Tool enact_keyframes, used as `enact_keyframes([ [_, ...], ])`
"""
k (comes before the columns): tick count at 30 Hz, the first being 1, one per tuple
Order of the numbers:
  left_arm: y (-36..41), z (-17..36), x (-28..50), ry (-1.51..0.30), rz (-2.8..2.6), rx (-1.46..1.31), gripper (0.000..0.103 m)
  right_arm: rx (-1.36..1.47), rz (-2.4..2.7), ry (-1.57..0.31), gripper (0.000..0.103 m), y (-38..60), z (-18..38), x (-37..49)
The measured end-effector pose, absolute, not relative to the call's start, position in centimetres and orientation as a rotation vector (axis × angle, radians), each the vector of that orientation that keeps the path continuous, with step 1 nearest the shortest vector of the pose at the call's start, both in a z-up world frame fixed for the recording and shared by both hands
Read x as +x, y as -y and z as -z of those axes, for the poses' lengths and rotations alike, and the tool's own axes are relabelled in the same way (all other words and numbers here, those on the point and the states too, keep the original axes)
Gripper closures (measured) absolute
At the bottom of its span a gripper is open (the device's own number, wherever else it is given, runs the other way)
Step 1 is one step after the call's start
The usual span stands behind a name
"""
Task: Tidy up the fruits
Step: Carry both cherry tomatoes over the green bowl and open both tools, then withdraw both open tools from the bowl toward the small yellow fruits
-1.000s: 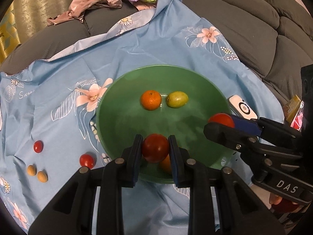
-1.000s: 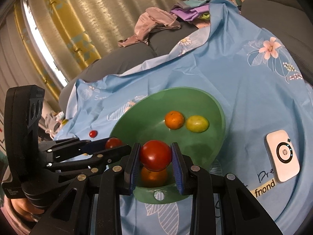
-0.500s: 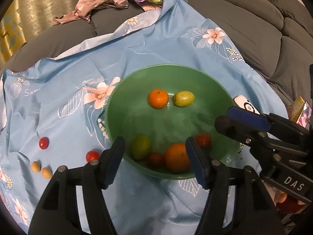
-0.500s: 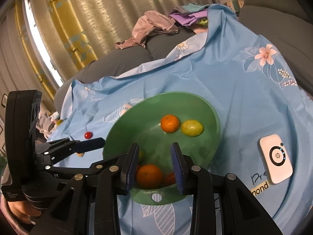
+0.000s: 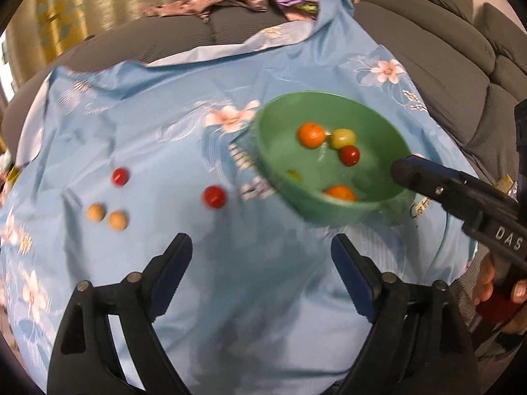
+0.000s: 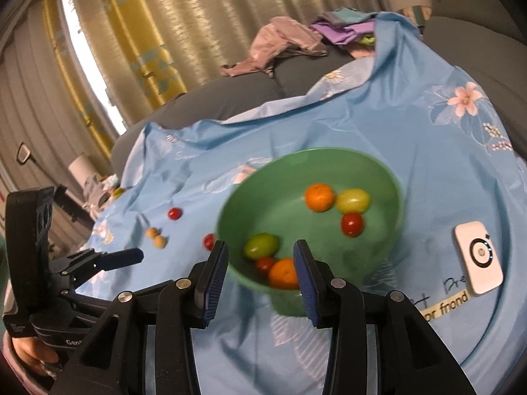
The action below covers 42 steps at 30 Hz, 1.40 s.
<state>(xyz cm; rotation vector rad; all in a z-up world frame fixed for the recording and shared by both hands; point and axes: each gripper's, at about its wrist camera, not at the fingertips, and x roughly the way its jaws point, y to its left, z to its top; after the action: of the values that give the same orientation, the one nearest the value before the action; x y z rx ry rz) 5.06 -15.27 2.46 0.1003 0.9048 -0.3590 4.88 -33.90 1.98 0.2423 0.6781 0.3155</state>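
Bowl with 6 fruits inside

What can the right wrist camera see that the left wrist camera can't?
Only the right wrist view shows the white gadget lying on the cloth right of the bowl, and the small red tomato tucked beside the green fruit at the bowl's near side. Only the left wrist view shows the open left gripper head-on, with nothing between its opening jaws. Both show the green bowl, the blue flowered cloth, two red tomatoes and two tan balls outside the bowl.
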Motion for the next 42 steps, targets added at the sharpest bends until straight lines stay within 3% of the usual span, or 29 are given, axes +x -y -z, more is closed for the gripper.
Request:
enact_keyframes([
  [19,5.5,-0.8,-0.6,-0.926,0.19,-0.053,0.015,0.062,-0.443,-0.707,0.061,25.9,-2.8,2.4],
  [42,1.3,0.9,-0.6,-0.95,0.198,-0.145,0.015,-0.049,-0.502,-0.802,0.061,19.4,-0.7,4.4],
])
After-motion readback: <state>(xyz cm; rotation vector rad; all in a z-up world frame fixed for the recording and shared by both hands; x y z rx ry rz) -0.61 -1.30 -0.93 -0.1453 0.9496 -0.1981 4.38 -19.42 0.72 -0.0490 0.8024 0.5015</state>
